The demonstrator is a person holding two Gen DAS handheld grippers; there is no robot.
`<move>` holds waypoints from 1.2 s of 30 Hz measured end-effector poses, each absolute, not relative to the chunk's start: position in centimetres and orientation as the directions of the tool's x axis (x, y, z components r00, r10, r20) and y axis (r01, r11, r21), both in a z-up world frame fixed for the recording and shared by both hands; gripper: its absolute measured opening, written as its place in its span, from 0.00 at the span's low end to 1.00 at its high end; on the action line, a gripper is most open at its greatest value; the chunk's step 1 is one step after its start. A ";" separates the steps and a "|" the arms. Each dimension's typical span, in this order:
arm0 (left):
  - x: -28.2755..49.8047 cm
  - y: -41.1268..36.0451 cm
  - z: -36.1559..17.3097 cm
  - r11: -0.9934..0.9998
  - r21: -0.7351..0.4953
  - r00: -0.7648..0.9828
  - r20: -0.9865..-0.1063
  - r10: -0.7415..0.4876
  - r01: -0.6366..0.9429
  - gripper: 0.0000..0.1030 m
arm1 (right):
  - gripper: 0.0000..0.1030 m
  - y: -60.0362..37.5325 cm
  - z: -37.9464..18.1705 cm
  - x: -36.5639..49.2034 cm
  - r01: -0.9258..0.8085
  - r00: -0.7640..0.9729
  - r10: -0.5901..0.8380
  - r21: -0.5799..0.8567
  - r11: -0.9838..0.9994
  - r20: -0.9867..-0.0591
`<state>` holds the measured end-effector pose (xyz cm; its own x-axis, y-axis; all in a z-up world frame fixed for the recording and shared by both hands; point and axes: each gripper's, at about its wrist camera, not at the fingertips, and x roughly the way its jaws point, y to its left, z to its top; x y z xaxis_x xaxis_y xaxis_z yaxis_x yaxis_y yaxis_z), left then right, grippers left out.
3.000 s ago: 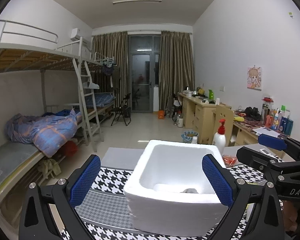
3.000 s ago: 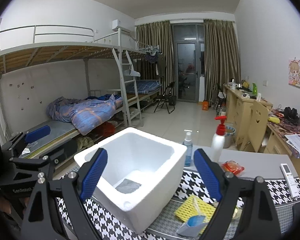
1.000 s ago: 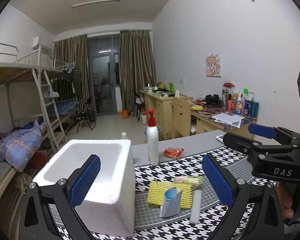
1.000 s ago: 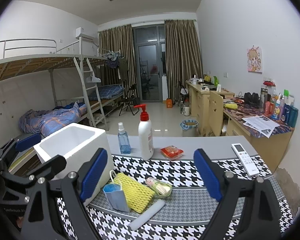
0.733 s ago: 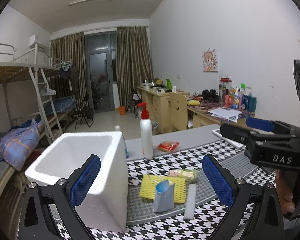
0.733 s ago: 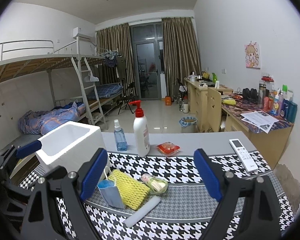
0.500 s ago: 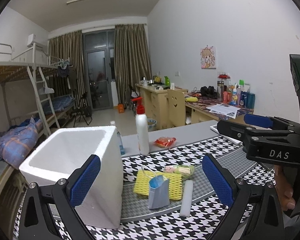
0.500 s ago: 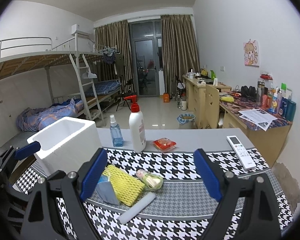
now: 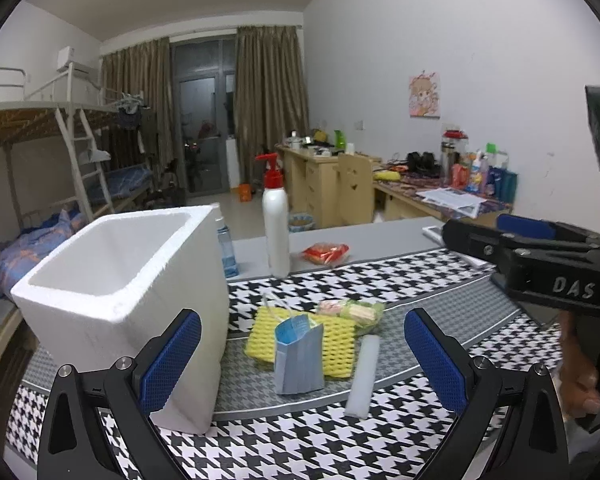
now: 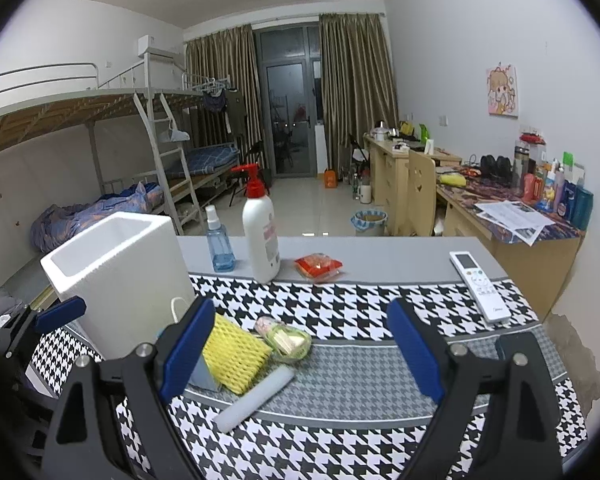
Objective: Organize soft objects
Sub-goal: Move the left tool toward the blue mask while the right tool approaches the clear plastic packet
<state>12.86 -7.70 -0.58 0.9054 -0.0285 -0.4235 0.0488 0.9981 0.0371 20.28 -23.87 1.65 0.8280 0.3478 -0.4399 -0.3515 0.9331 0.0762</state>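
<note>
Yellow foam netting [image 9: 300, 334] lies mid-bench beside the white foam box [image 9: 116, 280], a blue pouch [image 9: 299, 354] and white foam stick [image 9: 365, 376] nearer. Both tongs, left [image 9: 302, 364] and right [image 10: 300, 352], are held apart, empty. The netting is best pinched centrally, then lowered into the box.

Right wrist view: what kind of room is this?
Most likely a shared dorm room. A metal bunk bed with a ladder lines one wall, wooden desks line the other, and a curtained glass door closes the far end. The work happens on a table with a houndstooth mat.
</note>
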 end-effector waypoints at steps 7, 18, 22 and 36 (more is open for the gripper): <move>13.6 -8.5 -2.0 0.998 0.044 0.890 -0.456 -0.024 0.049 0.99 | 0.88 -24.7 0.9 21.1 -0.340 0.817 0.343 0.093 0.936 -0.463; 14.9 -8.5 -3.5 0.999 0.007 0.856 -0.517 -0.025 0.033 0.99 | 0.88 -24.9 0.0 22.1 -0.343 0.797 0.341 0.092 0.935 -0.499; 15.4 -8.4 -3.9 1.000 -0.001 0.847 -0.531 -0.019 0.022 0.99 | 0.88 -25.0 -0.4 22.6 -0.349 0.788 0.342 0.087 0.933 -0.512; 17.1 -8.9 -5.1 1.000 -0.016 0.822 -0.569 -0.007 -0.003 0.99 | 0.88 -24.3 -1.2 24.1 -0.384 0.752 0.354 0.068 0.921 -0.555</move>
<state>17.12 -8.93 -5.10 0.8223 -0.0071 -0.5690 -0.0026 0.9999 -0.0163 24.10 -24.27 -1.16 0.7525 0.3543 -0.5552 -0.3837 0.9210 0.0677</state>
